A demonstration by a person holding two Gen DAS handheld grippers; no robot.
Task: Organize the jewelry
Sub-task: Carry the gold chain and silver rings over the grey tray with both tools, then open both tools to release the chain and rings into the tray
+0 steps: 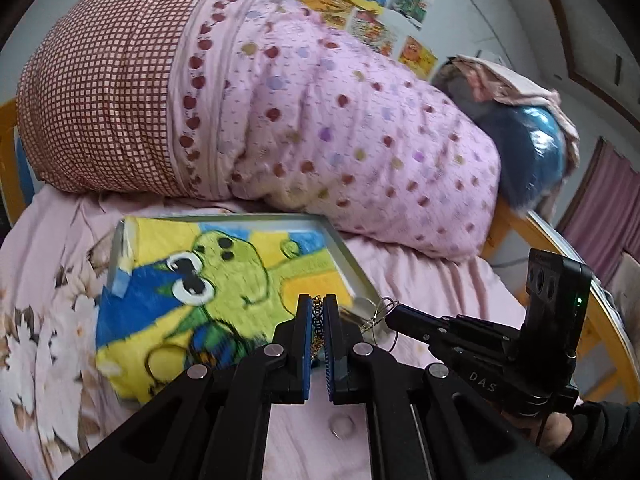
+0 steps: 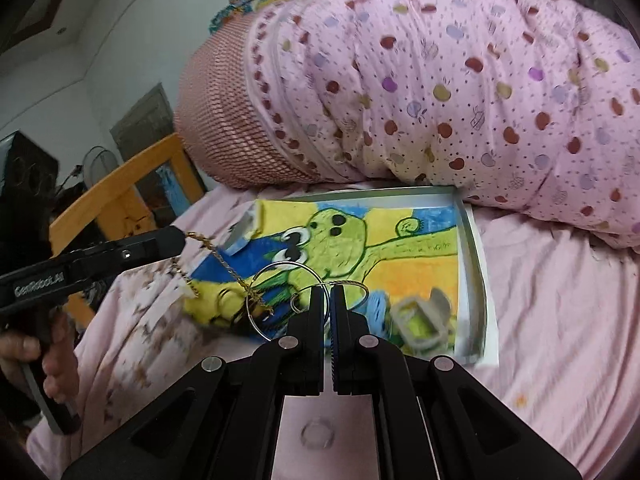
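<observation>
My left gripper [image 1: 318,320] is shut on a gold chain [image 1: 317,322], held above a frog-print towel [image 1: 224,280] lying in a silver tray [image 1: 352,264]. Seen from the right wrist, the left gripper [image 2: 180,240] dangles the gold chain [image 2: 218,258], whose lower end runs down to thin silver hoops [image 2: 286,263]. My right gripper [image 2: 330,300] is shut on those hoops. In the left wrist view the right gripper [image 1: 390,312] comes in from the right with the silver hoops [image 1: 380,316] at its tip. The two grippers hover close together over the tray's near edge.
A small open grey box [image 2: 420,320] with a yellow-green lining lies on the towel [image 2: 400,256] near the tray's [image 2: 468,240] right corner. A rolled pink spotted quilt [image 1: 340,120] presses against the tray's far side. A wooden bed frame [image 2: 120,188] stands at the left.
</observation>
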